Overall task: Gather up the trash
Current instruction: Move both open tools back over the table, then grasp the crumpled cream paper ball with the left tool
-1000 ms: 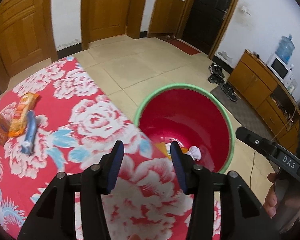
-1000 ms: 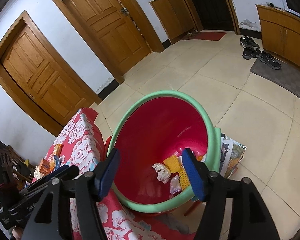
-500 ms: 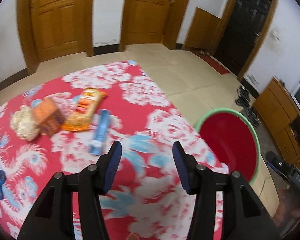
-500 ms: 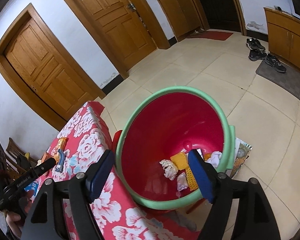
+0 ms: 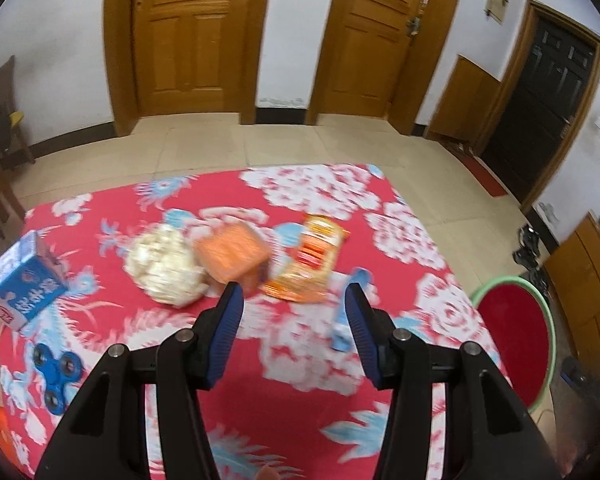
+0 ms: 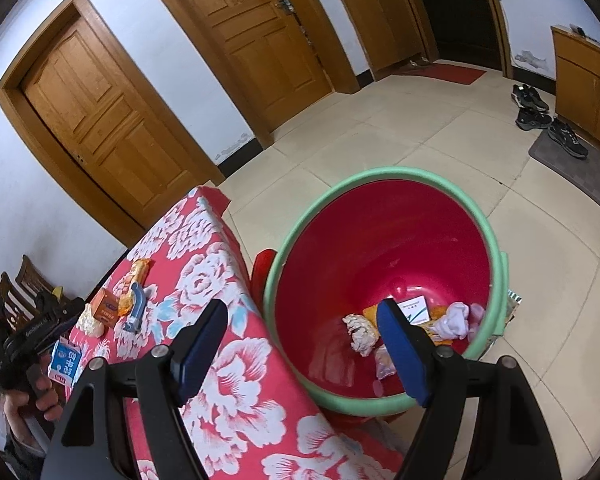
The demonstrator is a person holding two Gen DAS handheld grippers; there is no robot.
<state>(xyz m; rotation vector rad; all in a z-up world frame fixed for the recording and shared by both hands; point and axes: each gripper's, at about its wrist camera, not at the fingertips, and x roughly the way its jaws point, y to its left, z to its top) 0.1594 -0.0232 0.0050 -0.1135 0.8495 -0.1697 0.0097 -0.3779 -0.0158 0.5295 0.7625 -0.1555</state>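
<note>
Moved: left claw (image 5: 292, 328) has swung from bucket (image 6: 384, 280) to the trash.
Table (image 5: 400, 240): holds the trash.
Wrapper (image 5: 312, 264): 12 o'clock of left claw, long axis 12–6.
Right claw (image 6: 304, 352): wide, empty, over bucket.
Left claw: half-open, empty, nearer.

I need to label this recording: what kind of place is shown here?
Most likely a room in a home: panelled wooden doors, shoes left on the tiled floor, and a table under a red flowered cloth.
</note>
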